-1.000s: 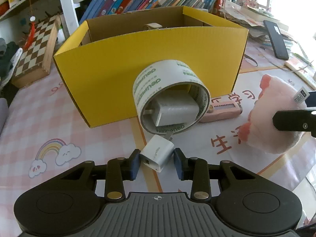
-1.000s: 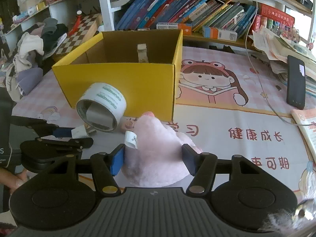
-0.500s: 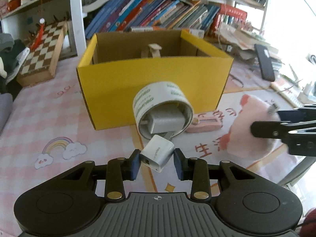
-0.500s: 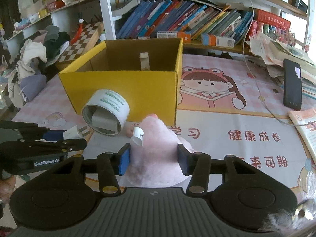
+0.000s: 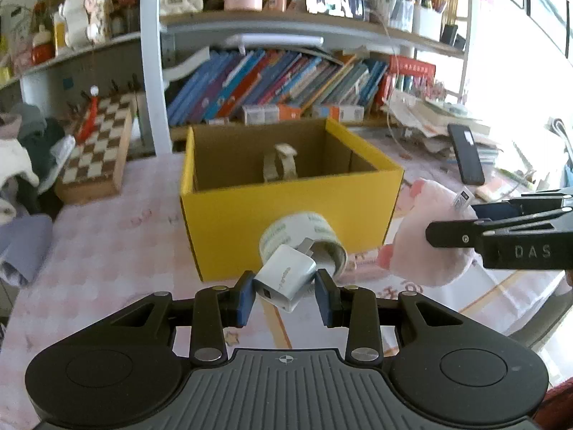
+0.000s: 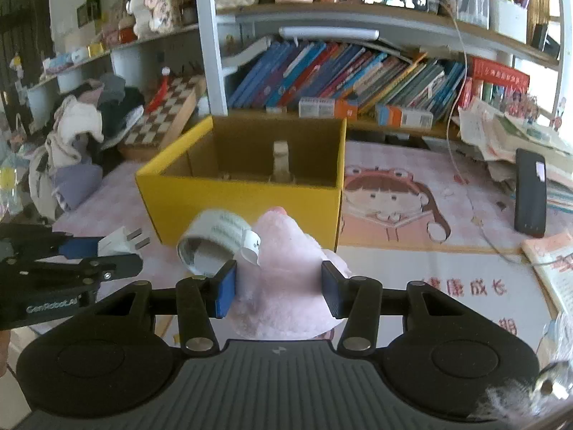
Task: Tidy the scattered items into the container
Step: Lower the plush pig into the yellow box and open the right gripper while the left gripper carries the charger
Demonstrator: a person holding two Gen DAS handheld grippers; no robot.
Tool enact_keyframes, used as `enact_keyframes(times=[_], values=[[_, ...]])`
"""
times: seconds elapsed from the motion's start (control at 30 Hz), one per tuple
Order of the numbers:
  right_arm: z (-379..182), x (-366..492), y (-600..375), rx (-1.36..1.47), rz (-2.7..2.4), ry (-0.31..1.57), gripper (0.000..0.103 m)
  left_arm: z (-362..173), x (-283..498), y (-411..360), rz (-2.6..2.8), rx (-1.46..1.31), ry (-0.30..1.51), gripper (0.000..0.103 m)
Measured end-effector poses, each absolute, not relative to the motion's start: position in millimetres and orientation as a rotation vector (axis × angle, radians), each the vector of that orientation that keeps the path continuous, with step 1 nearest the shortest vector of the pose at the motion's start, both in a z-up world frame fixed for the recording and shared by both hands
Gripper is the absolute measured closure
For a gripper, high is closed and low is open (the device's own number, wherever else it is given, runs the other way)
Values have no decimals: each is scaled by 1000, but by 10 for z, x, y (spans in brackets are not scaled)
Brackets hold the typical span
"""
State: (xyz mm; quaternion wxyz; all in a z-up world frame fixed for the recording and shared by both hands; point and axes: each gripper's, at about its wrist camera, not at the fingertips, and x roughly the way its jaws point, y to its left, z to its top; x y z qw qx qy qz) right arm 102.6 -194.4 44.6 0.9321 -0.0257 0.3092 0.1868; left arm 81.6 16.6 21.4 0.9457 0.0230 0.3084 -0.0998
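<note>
The left gripper is pinching the white charger and the right gripper is squeezing the pink plush, both facing the yellow box lying just beyond.

I see the open yellow box upright on the desk, tape roll on its side against its front. I hold a tilted white charger and a pink plush aloft.

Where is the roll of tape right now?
The roll of tape lies on its side on the pink mat, against the front wall of the yellow box, just beyond the white charger and left of the pink plush toy.
</note>
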Motion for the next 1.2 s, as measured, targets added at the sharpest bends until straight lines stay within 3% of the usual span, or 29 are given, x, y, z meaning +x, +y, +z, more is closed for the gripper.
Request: enact_keyframes(times=[0.57, 1.2], values=[[994, 1418, -1848, -66, 419, 483, 57, 639, 1093, 274, -180, 47, 469, 69], [1119, 2356, -1575, -149, 602, 435, 63, 739, 1916, 201, -108, 68, 452, 69]])
